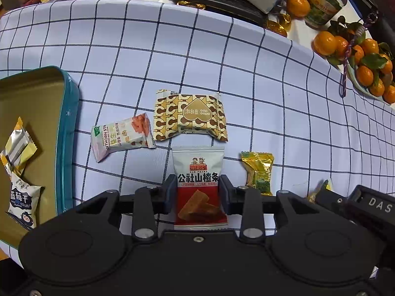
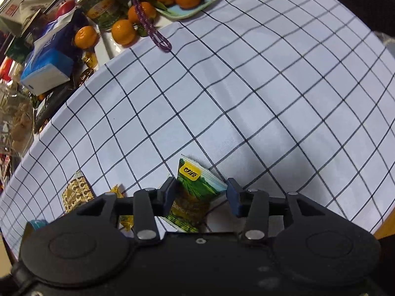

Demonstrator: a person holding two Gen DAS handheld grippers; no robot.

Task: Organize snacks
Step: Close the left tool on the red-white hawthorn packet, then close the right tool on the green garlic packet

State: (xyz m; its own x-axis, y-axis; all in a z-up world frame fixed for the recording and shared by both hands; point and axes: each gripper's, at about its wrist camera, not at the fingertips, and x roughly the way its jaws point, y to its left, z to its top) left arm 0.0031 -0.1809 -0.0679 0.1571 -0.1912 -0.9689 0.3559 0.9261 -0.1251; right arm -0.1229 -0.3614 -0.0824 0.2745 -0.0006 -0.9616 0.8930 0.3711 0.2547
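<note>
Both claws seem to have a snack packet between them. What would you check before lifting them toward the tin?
1. Red-and-white packet between the left gripper pads: ok.
2. Left pads pressing it: cannot tell.
3. Green packet between the right gripper pads: ok.
4. Right pads pressing both sides: not ok, a gap shows at one side.
5. Room left in the tin: ok.
6. Neighbouring yellow candy clear of the left fingers: ok.
</note>
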